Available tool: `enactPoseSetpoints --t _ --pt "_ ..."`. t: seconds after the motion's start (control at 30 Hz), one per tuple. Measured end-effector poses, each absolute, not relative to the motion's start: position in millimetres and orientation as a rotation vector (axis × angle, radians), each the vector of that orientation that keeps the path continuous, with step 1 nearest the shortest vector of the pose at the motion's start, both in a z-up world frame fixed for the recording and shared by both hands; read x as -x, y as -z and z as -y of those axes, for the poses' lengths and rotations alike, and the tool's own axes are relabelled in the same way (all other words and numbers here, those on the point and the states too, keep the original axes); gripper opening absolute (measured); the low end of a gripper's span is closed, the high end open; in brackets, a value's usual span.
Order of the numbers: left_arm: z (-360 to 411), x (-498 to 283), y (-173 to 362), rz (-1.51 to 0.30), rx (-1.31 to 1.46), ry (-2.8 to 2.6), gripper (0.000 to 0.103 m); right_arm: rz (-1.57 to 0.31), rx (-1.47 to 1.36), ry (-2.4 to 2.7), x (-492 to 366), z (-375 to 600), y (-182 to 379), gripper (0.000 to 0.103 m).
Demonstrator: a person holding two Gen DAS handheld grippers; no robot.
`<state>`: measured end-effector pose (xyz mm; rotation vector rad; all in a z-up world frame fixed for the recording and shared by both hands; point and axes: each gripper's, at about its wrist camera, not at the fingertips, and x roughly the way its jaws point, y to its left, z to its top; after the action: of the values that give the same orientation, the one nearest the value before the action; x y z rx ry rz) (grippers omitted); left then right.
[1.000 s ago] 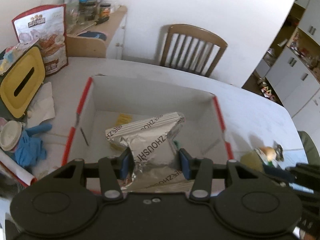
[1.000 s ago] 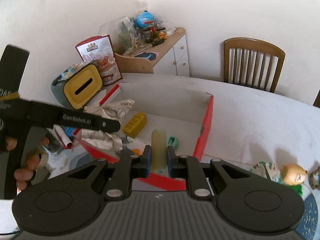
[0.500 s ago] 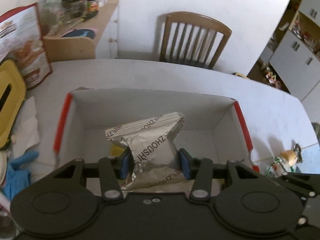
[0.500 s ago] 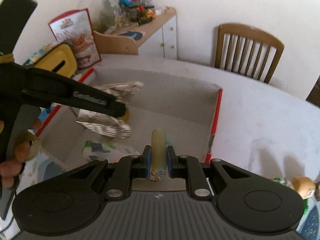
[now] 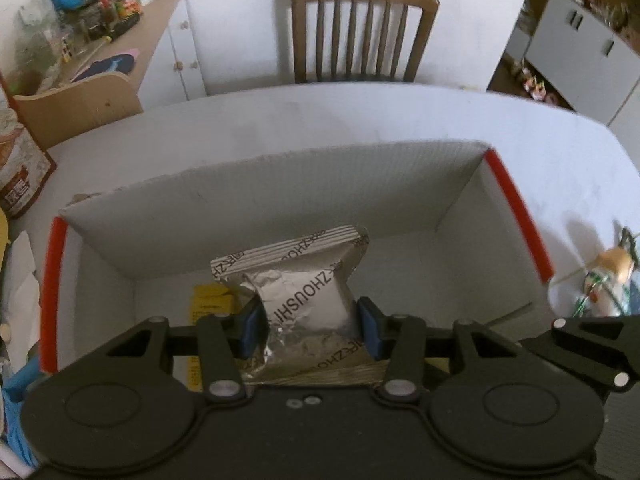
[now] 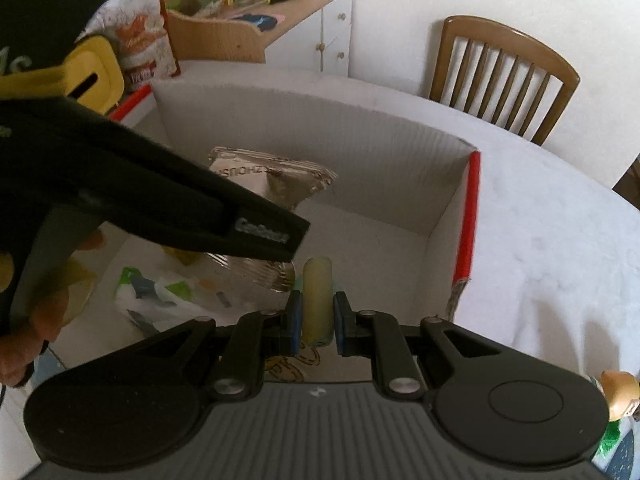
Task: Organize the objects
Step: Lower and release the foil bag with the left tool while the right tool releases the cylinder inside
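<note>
Left wrist: left tool (image 5: 308,326) pinches silver packet (image 5: 308,304); right tool (image 6: 316,322) narrowly clamps pale stick (image 6: 317,300).

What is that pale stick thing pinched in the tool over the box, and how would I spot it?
Find the big white cardboard box with red edges on the table. Above its near right corner the right gripper is shut on a short cream-coloured cylinder, standing upright between blue pads. Unlike the crinkled silver foil packet beside it, it is smooth, round and plain.
</note>
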<state>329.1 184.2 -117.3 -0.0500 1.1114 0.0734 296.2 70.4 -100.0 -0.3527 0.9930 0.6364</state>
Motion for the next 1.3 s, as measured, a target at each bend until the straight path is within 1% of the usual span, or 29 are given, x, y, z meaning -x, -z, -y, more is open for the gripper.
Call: enactPoseSetpoints --t 0.37,0.77,0.8,0.83,0.87,0.93,1.1,1.3 --pt "-186 -340 140 -1.217 0.031 -0.068 0.048 -1.031 0.365 -0.649 -298 -79 111 0.016" --pt "-192 -346 146 -1.253 0.062 -0.059 0.050 -1.026 0.343 -0.650 -295 -79 107 0.016" --pt "-192 -346 145 -1.254 0.067 -0.063 0.051 -1.028 0.337 -0.651 -295 -78 106 0.016" --pt "-192 -346 143 -1.249 0.070 -0.061 0.055 -1.029 0.331 -0.655 -294 -78 105 0.016" --pt "-192 -345 142 -1.242 0.070 -0.061 0.061 -1.027 0.330 -0.655 -294 -77 104 0.016" --pt "-191 -344 137 -1.223 0.065 -0.069 0.066 -1.021 0.326 -0.656 -292 -76 101 0.016" --pt "-189 -338 125 -1.192 0.083 -0.063 0.066 -1.021 0.305 -0.662 -286 -72 92 0.016" --pt "-187 -324 107 -1.150 0.093 -0.086 0.071 -0.991 0.283 -0.673 -273 -65 74 0.016"
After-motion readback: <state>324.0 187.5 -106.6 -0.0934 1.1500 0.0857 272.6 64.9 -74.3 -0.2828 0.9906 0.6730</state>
